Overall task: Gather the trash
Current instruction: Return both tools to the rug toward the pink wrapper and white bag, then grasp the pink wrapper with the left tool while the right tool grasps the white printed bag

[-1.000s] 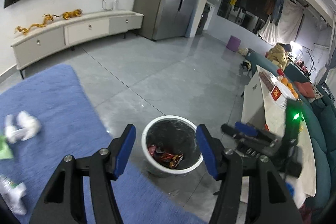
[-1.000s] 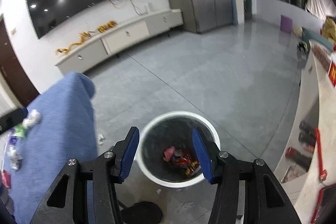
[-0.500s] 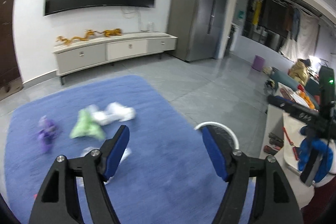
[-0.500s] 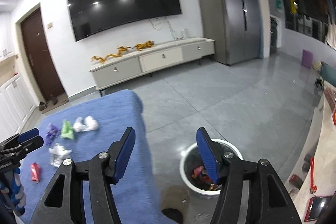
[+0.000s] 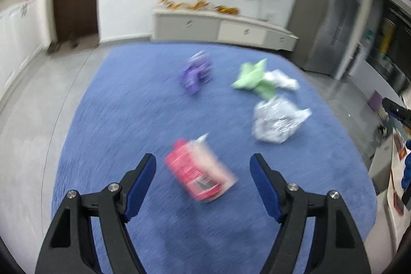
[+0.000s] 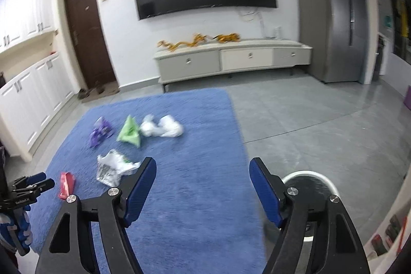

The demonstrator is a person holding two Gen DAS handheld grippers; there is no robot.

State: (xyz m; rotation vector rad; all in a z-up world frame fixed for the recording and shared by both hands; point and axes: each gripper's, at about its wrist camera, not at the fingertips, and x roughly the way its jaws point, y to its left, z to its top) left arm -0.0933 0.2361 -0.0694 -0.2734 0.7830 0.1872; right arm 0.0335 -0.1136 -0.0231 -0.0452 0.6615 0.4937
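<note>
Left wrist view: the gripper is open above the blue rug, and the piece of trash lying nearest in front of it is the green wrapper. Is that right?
Not quite. In the left wrist view the left gripper, its jaws opening and nothing between them, is above the blue rug, but the nearest piece is the red packet. The green wrapper lies farther off, toward the far edge.

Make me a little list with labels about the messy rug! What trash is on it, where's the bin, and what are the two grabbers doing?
surface: blue rug on a grey tile floor
trash on rug: red wrapper, silver wrapper, green wrapper, purple wrapper, white crumpled bag
bin: white bin, standing off the rug's right edge
left gripper: jaws opening, nothing gripped, red wrapper lined up between its fingers
right gripper: jaws opening, nothing between them, above bare rug
picked up right now: nothing
</note>
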